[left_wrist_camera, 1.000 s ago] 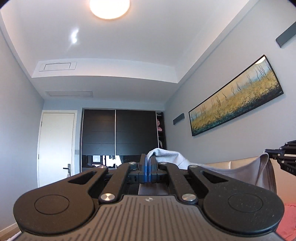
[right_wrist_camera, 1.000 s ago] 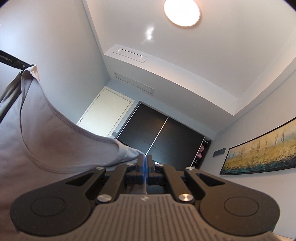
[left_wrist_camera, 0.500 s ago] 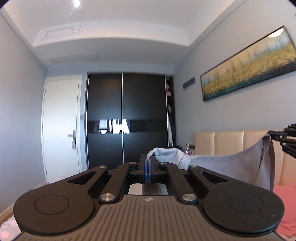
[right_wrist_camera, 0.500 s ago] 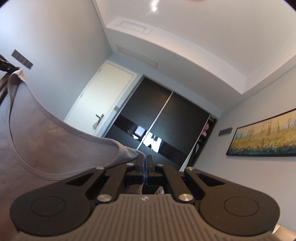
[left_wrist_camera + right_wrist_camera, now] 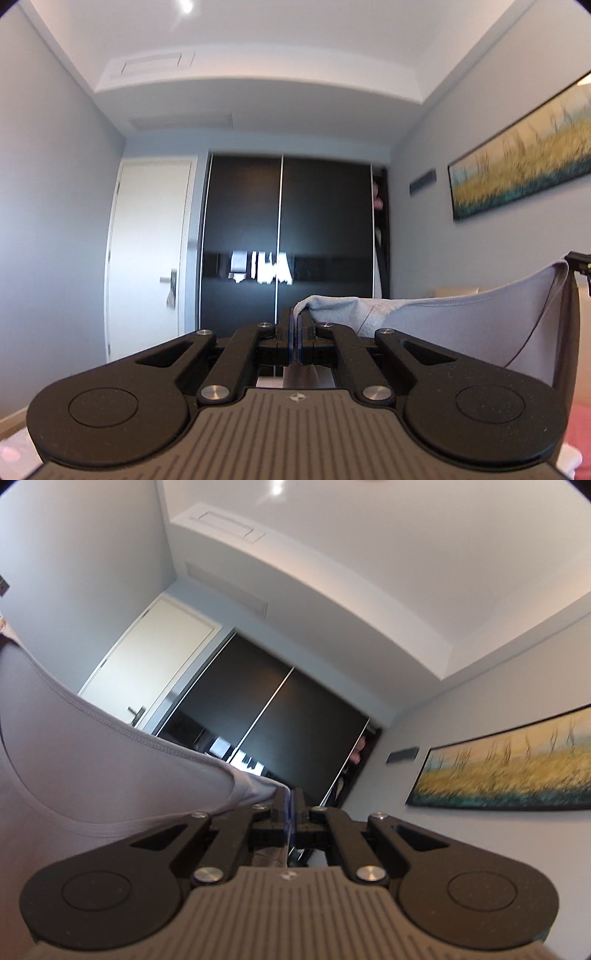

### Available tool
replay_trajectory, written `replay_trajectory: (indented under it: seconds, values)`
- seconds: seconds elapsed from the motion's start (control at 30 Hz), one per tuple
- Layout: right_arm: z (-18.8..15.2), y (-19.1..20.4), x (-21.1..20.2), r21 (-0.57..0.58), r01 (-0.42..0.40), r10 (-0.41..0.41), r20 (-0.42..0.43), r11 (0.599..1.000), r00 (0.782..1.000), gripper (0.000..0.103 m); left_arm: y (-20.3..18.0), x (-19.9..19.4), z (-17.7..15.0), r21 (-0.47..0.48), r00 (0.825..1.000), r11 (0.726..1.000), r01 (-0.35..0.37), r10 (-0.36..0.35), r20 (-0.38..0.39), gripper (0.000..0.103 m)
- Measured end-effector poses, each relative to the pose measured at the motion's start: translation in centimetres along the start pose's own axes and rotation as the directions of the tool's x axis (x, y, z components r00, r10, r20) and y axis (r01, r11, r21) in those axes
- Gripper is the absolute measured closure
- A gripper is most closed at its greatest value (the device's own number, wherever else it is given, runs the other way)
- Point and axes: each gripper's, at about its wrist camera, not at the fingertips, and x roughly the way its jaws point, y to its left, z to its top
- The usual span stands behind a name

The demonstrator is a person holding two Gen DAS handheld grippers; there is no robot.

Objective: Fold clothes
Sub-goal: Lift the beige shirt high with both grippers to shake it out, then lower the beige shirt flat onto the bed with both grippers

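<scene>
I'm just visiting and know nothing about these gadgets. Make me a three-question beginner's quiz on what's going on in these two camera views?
1. True or false: the left gripper is shut on an edge of the grey garment.
2. In the right wrist view, what does the right gripper hold? A) a towel rail B) the grey garment C) nothing
3. Fill in: in the left wrist view, behind the garment stand a white door and a dark sliding ______.

Key: 1 true. 2 B; the cloth stretches between the two grippers, held up in the air. 3 wardrobe.
</scene>
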Motion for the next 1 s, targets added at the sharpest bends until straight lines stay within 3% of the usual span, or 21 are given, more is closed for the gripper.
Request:
replay_trajectory:
  seconds: [0.1, 0.2, 0.27, 0.37, 0.43, 0.53, 0.7, 0.87, 0.9, 1.0]
  values:
    - [0.3, -1.0, -1.0, -0.015, -0.033, 0.033, 0.005, 0.999, 0.999, 0.102, 0.0, -0.8, 0.4, 0.024, 0.999, 0.998, 0.050, -0.050, -0.023, 0.103]
    - [-1.3, -1.3, -2.3, -0.022, -0.122, 0.121, -0.048, 0.992, 0.992, 0.102, -0.2, -1.6, -1.8, 0.057, 0.987, 0.993, 0.106, -0.098, -0.129, 0.103]
    - [-3.3, -1.0, -3.7, -0.012, -0.188, 0.185, -0.103, 0.982, 0.977, 0.102, -0.3, -2.4, -4.4, 0.081, 0.967, 0.987, 0.140, -0.119, -0.225, 0.103]
    - [-7.2, 0.5, -6.0, 0.008, -0.294, 0.290, -0.205, 0.956, 0.935, 0.102, -0.6, -4.2, -8.9, 0.106, 0.921, 0.974, 0.200, -0.150, -0.360, 0.103]
    - [-9.9, 2.0, -8.0, 0.002, -0.370, 0.357, -0.273, 0.929, 0.893, 0.102, -0.8, -5.7, -12.0, 0.119, 0.881, 0.964, 0.236, -0.161, -0.446, 0.103]
    - [-13.5, 3.9, -11.4, 0.018, -0.475, 0.448, -0.367, 0.880, 0.815, 0.102, -0.7, -8.2, -16.0, 0.118, 0.807, 0.949, 0.292, -0.179, -0.563, 0.103]
    - [-18.4, 5.6, -17.0, 0.118, -0.584, 0.563, -0.467, 0.803, 0.681, 0.102, -0.1, -13.1, -20.8, 0.092, 0.689, 0.918, 0.385, -0.220, -0.690, 0.103]
    - [-21.5, 7.0, -22.1, 0.173, -0.667, 0.641, -0.525, 0.725, 0.561, 0.102, -1.0, -17.9, -24.3, 0.110, 0.559, 0.839, 0.532, -0.251, -0.790, 0.103]
    - [-21.9, 7.3, -23.1, 0.173, -0.687, 0.654, -0.531, 0.706, 0.538, 0.102, -1.3, -18.6, -24.7, 0.109, 0.542, 0.824, 0.555, -0.259, -0.800, 0.103]
    - [-22.4, 7.5, -25.1, 0.181, -0.729, 0.686, -0.540, 0.660, 0.487, 0.102, -1.4, -20.2, -24.4, 0.101, 0.519, 0.799, 0.592, -0.283, -0.807, 0.103]
